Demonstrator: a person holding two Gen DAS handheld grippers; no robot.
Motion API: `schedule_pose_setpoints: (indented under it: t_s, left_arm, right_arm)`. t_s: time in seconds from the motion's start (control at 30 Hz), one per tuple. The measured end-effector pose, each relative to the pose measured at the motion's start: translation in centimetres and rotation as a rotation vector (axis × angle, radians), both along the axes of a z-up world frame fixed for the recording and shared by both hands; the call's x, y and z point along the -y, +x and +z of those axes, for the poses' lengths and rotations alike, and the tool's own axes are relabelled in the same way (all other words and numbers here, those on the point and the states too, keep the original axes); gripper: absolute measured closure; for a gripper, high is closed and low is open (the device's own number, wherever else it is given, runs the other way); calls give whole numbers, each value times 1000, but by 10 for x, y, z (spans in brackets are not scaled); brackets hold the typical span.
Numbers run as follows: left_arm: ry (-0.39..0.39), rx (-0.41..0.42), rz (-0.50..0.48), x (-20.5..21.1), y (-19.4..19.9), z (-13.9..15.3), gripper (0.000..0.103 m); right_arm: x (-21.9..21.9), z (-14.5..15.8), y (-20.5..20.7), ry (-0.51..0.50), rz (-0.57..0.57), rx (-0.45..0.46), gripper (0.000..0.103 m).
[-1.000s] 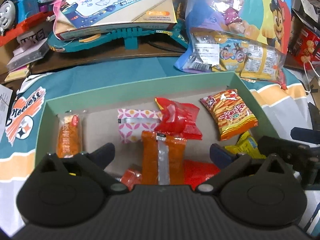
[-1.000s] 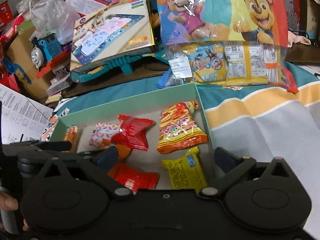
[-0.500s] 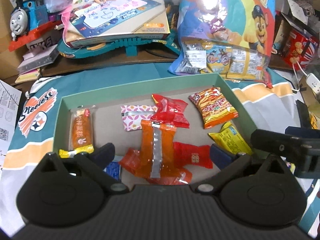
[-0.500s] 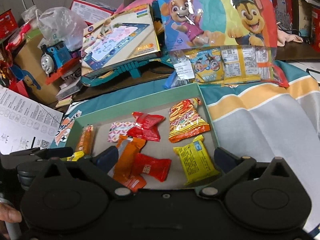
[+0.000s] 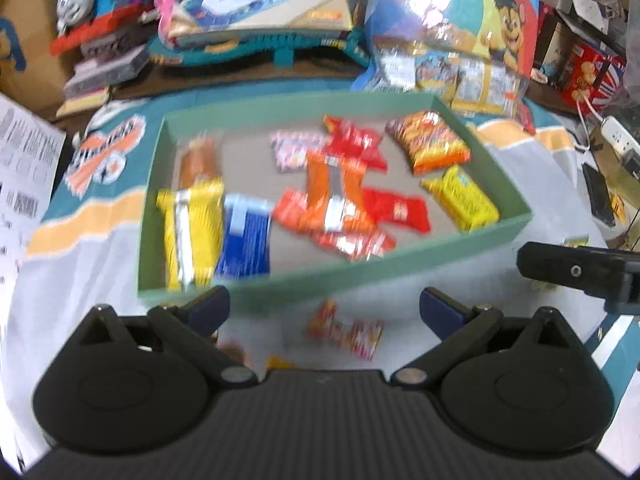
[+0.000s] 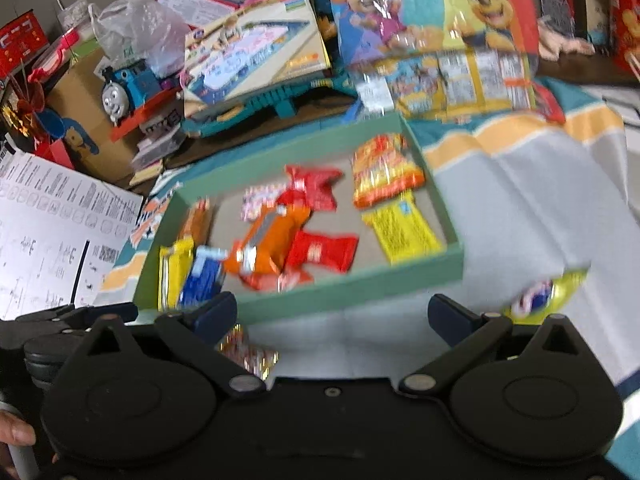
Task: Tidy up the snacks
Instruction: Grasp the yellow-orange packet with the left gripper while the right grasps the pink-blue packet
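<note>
Hovering over a green tray point(image 5: 496, 229) of snack packets point(image 5: 332, 192), both grippers gaping wide and gripping nothing.

Lying loose on the striped cloth point(image 6: 532, 200) (outside the tray): a red-yellow packet point(image 5: 347, 329) beneath the left gripper point(image 5: 324, 309), a yellow-green packet point(image 6: 548, 292) beside the right gripper point(image 6: 333, 312).

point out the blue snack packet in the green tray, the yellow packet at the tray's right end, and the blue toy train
Blue foil snack packet point(image 5: 244, 240), left wrist view, middle of its face.
Flat yellow snack packet point(image 5: 464, 198), left wrist view, centre of the wrapper.
Blue toy train with grey face point(image 6: 128, 82), right wrist view, on its blue body.
</note>
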State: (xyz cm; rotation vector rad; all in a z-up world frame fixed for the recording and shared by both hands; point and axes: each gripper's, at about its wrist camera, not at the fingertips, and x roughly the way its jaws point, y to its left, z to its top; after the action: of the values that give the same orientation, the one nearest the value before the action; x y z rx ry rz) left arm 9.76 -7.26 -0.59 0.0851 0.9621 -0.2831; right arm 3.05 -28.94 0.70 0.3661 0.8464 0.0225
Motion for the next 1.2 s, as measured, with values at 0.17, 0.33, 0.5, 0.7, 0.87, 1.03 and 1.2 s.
schedule_pose_setpoints:
  t_s: [0.17, 0.33, 0.5, 0.7, 0.87, 1.03, 1.2]
  left_arm:
    - [-24, -76, 24, -16, -18, -24, 0]
    - [-60, -145, 40, -24, -30, -43, 0]
    - [-64, -137, 46, -30, -41, -49, 26]
    - [-51, -140, 34, -41, -44, -55, 56]
    - [-64, -141, 48, -45, -37, -59, 59]
    - [-75, -143, 55, -44, -26, -61, 58]
    - [-85, -152, 47, -39, -16, -63, 53]
  right_arm:
    - [-4, -21, -18, 18, -3, -54, 0]
    - [-6, -39, -26, 84, 7, -109, 0]
    - [-17, -45, -39, 42, 49, -124, 4]
    - [-22, -50, -57, 43, 108, -162, 51]
    - [-26, -61, -59, 73, 141, -218, 58]
    - [-26, -71, -45, 69, 122, -230, 58]
    - [-26, -73, -23, 81, 106, -222, 58]
